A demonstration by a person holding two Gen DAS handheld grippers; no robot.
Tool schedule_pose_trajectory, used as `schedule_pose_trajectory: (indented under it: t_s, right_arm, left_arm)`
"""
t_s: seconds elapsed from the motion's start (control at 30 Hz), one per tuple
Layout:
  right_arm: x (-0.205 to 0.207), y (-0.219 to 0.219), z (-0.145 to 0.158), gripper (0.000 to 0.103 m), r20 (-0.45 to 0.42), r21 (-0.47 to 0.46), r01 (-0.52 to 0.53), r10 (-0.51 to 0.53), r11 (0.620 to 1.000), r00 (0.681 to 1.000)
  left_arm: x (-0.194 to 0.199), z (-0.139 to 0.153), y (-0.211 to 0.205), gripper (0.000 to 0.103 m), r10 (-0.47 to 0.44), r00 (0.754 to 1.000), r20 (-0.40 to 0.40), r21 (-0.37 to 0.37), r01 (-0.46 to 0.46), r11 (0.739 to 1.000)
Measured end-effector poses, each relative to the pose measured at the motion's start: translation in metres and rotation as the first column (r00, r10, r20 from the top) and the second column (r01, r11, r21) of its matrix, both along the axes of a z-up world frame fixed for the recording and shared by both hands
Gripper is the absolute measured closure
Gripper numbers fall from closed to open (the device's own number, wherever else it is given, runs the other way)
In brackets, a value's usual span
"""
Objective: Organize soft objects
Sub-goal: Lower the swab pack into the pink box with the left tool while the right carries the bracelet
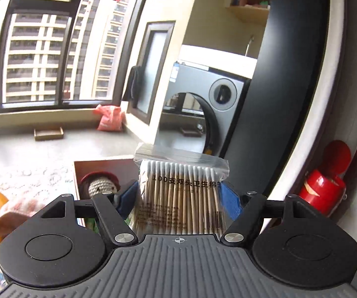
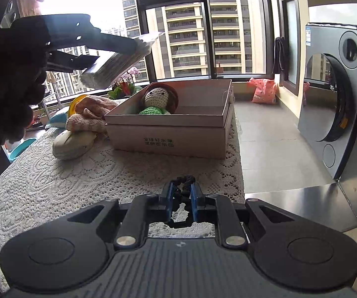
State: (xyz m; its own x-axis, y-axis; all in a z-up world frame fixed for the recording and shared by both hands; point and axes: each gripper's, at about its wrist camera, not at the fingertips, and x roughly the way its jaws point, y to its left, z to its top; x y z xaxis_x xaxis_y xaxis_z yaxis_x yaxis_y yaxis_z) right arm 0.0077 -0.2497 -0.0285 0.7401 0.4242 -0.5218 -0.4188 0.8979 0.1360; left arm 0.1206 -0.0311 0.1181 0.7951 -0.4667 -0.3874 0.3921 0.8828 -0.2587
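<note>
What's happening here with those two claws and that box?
A person is tidying soft things into a cardboard box on a lace-covered table. The left claw holds a bag of cotton swabs in the air, up and to the left of the box. The right claw grips a black beaded loop low over the table. A crochet doll already lies in the box.

White lace tablecloth (image 2: 54, 181); beige box (image 2: 168, 134); green-bodied crochet doll (image 2: 157, 99).

Doll (image 1: 102, 186) half hidden behind box wall (image 1: 77, 181).
</note>
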Motion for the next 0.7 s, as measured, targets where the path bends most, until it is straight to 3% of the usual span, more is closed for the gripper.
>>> schedule_pose_trajectory:
  t_s: [0.1, 0.13, 0.2, 0.3, 0.43, 0.63, 0.67, 0.7]
  right_arm:
    - [-0.002, 0.002, -0.001, 0.088, 0.009, -0.013, 0.004, -0.004, 1.000, 1.000]
    - [-0.003, 0.001, -0.002, 0.088, 0.010, -0.012, 0.004, -0.004, 1.000, 1.000]
    - [-0.003, -0.001, 0.000, 0.088, 0.014, -0.015, 0.010, -0.010, 1.000, 1.000]
    - [-0.003, -0.004, 0.004, 0.088, 0.026, -0.017, 0.028, -0.028, 0.999, 0.999]
    - [0.008, -0.009, 0.013, 0.088, 0.031, 0.006, 0.039, -0.039, 0.999, 0.999]
    - [0.044, 0.002, 0.061, 0.088, 0.148, 0.094, 0.022, -0.036, 0.995, 0.988]
    - [0.056, 0.008, 0.075, 0.083, 0.188, 0.102, 0.021, -0.040, 0.995, 0.981]
    - [0.071, 0.014, 0.090, 0.066, 0.222, 0.114, 0.026, -0.051, 0.993, 0.974]
  left_arm:
    - [0.054, -0.029, -0.020, 0.028, 0.075, 0.976, -0.204, 0.088, -0.058, 0.994]
    - [0.061, -0.037, -0.023, 0.031, 0.099, 0.970, -0.220, 0.112, -0.076, 0.991]
    - [0.057, -0.043, -0.019, 0.033, 0.109, 0.980, -0.164, 0.106, -0.092, 0.990]
    - [0.036, -0.041, 0.006, 0.033, 0.159, 0.982, -0.100, 0.035, -0.156, 0.987]
    - [-0.009, -0.043, 0.050, 0.033, 0.186, 0.975, -0.119, -0.030, -0.191, 0.981]
    - [-0.071, -0.062, 0.091, 0.034, 0.218, 0.956, -0.197, 0.002, -0.222, 0.975]
    - [-0.076, -0.064, 0.094, 0.034, 0.229, 0.953, -0.198, 0.018, -0.230, 0.973]
    - [-0.082, -0.066, 0.098, 0.034, 0.249, 0.949, -0.191, 0.048, -0.245, 0.968]
